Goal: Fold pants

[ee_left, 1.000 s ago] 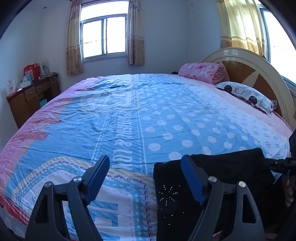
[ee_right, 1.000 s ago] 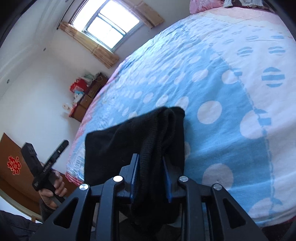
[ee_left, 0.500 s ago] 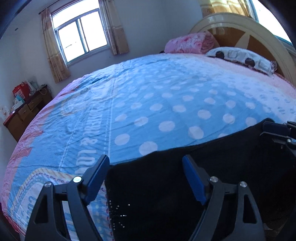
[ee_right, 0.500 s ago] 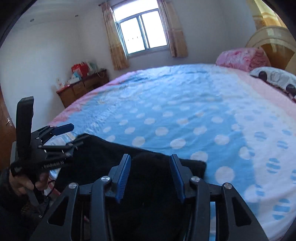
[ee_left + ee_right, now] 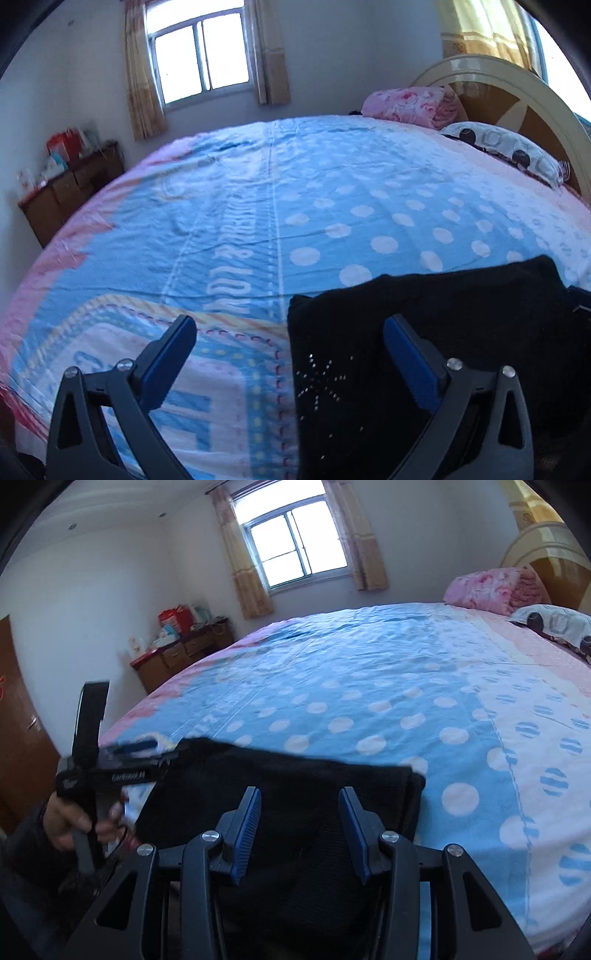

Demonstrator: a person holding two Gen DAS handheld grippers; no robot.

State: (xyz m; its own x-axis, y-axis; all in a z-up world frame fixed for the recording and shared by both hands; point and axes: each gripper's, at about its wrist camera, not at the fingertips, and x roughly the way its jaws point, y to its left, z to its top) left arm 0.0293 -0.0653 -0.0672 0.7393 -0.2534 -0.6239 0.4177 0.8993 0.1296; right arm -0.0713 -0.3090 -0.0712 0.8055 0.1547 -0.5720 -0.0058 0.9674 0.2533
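Observation:
The black pants lie folded on the near edge of the bed, with a studded star pattern near their left edge; they also show in the right wrist view. My left gripper is open and empty, its right finger over the pants' left part and its left finger over the sheet. My right gripper is open and empty above the pants' right part. The left gripper also shows in the right wrist view, held in a hand at the pants' left corner.
The bed has a blue dotted sheet with pink borders. A pink folded blanket and a patterned pillow lie by the headboard at the far right. A wooden dresser stands at the left wall.
My right gripper has let go of the pants and opened over them. My left gripper has shifted left toward the pants' left edge. The pants now lie flat on the bed.

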